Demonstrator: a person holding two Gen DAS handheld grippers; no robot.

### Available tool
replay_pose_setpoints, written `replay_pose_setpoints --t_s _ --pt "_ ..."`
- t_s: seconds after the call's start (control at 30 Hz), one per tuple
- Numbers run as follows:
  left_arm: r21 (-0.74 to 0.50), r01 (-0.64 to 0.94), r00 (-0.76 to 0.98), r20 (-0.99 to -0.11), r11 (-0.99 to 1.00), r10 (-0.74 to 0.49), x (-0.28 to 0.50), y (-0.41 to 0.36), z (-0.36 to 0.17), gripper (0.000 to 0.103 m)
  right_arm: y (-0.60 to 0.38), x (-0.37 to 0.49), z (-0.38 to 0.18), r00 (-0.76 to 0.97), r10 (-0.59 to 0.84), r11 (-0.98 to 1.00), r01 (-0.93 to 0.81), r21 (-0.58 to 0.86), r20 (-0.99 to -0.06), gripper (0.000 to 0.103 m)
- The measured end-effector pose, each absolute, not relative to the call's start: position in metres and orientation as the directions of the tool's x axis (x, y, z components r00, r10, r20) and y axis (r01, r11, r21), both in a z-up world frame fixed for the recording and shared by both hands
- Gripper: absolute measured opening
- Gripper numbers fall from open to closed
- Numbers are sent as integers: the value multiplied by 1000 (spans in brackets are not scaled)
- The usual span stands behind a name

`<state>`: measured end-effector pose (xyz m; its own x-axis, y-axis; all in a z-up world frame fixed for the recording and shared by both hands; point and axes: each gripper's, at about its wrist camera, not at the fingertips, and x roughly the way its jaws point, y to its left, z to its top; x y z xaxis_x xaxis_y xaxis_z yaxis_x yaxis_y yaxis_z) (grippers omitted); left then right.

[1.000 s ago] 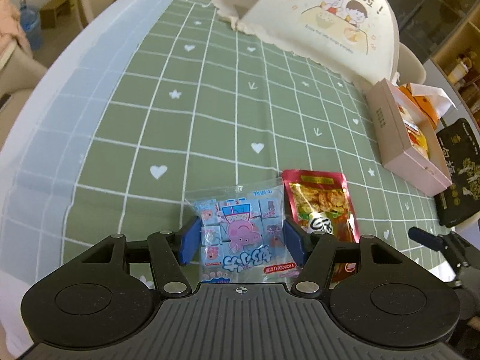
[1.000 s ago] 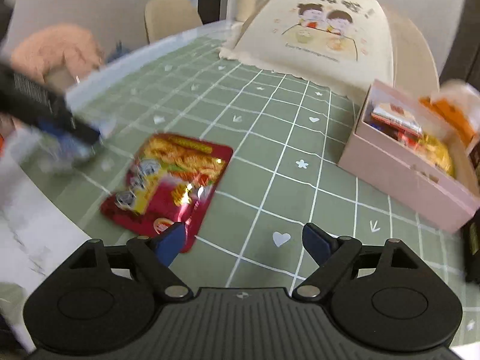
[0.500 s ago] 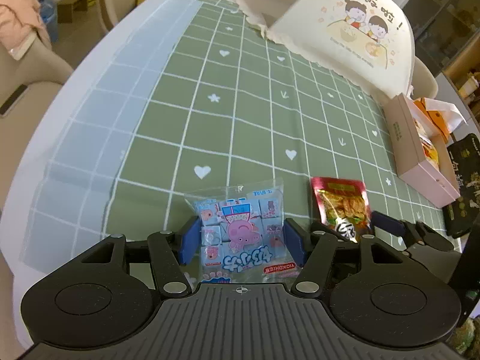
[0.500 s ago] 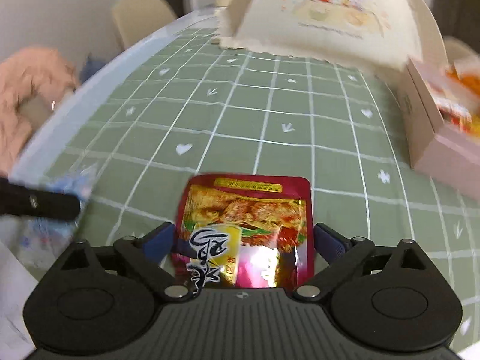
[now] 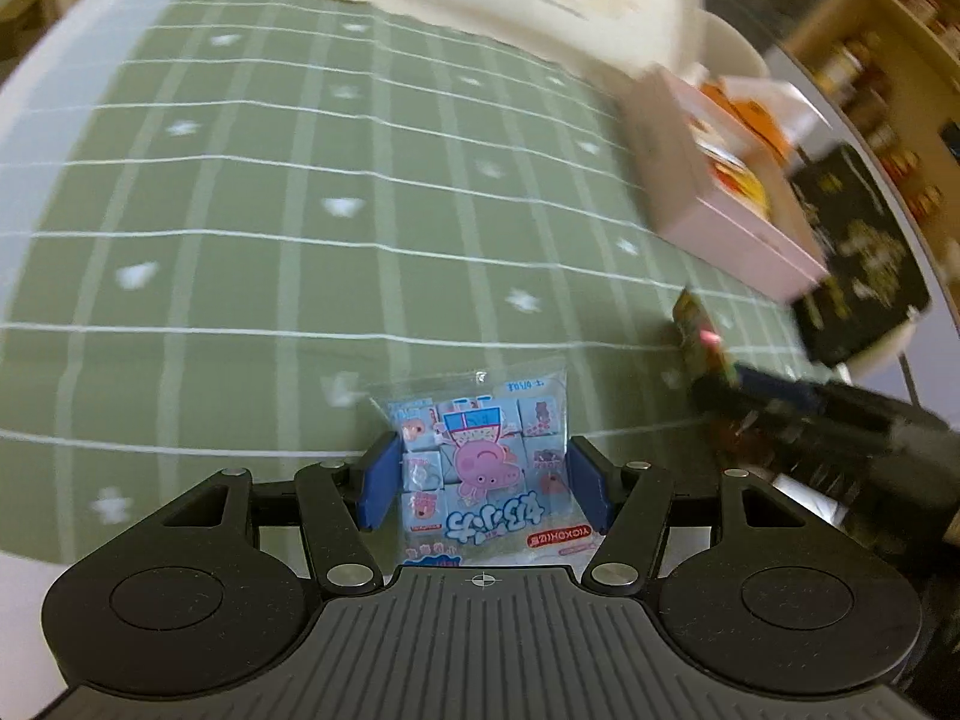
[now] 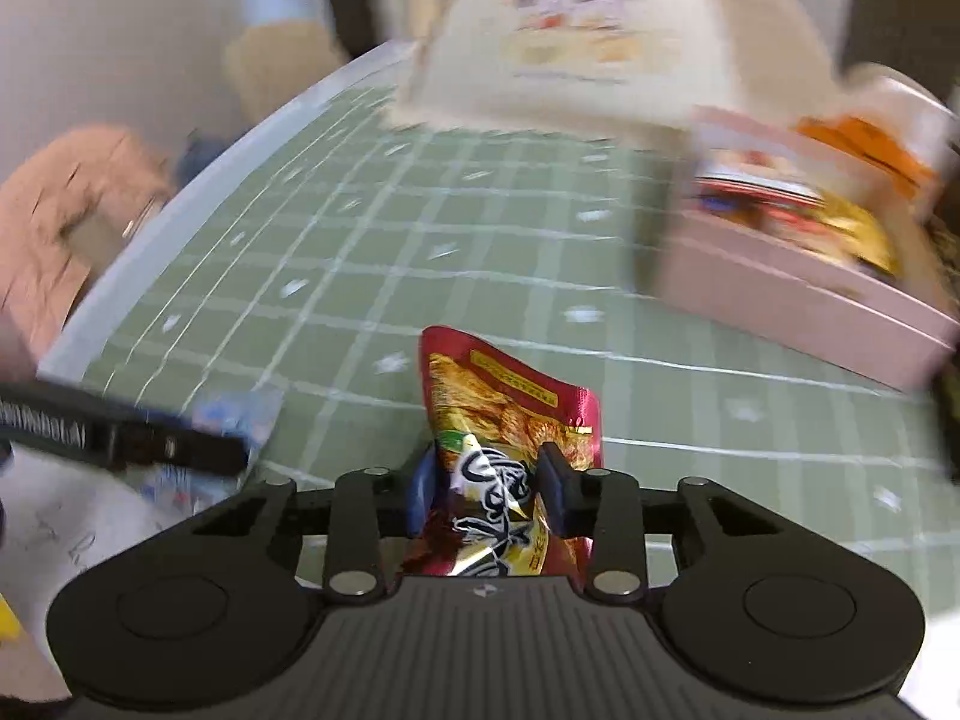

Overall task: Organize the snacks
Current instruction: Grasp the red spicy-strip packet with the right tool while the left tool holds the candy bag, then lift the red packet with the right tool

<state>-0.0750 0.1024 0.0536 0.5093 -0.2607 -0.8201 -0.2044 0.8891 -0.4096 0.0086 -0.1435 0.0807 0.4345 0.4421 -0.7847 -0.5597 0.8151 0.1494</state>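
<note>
A light blue candy packet (image 5: 480, 450) with a pink pig print sits between the blue pads of my left gripper (image 5: 485, 483), which is shut on it just above the green checked tablecloth (image 5: 252, 276). In the right wrist view a dark red snack pouch (image 6: 510, 396) stands crumpled between the pads of my right gripper (image 6: 489, 495). Its jaws are closing and press into the pouch. The right gripper (image 5: 780, 399) with the pouch shows blurred at the right of the left wrist view. The left gripper (image 6: 126, 435) shows at the left of the right wrist view.
A pink open box (image 6: 804, 294) holding several snack packets stands at the right, also seen as the pink box (image 5: 720, 222). A black bag (image 5: 858, 264) lies beside it. A cream dome food cover (image 6: 600, 30) stands at the back. The table edge (image 6: 180, 210) runs along the left.
My right gripper's jaws have come in on the red pouch, which was lying flat and now stands bent between the pads. The left gripper, still holding the blue packet, has swung towards the pink box.
</note>
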Motion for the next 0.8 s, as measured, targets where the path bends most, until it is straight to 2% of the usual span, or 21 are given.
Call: replay_pose_setpoints --t_s 0.2,0.4,0.5,0.53,0.6,0.63,0.67,0.8 --pt "-428 -121 498 -807 895 -319 -56 70 52 65 -216 25 91 517 360 909 -381 169 -777 25" --pt "-440 -64 478 -801 896 -360 -43 46 50 65 -266 28 88 552 277 956 -240 168 -786 25" --pt "-439 -59 467 -806 897 -364 -41 41 47 65 -279 24 85 556 267 960 -222 168 -787 26" --pt "-435 -61 464 -809 898 -361 -40 40 45 65 -280 21 82 557 263 960 -234 155 -788 28" --pt "-426 -67 458 -817 902 -352 -40 39 43 65 -275 13 74 560 220 961 -265 79 -798 39" --pt "-418 -66 458 -819 906 -345 -39 38 42 65 -271 10 69 568 193 962 -271 39 -800 50" --pt "-407 -64 459 -823 911 -335 -40 37 42 65 -270 6 64 580 168 962 -272 6 -797 55" --pt "-359 -67 467 -836 931 -288 -40 38 43 65 -273 0 43 605 90 972 -227 -63 -791 56"
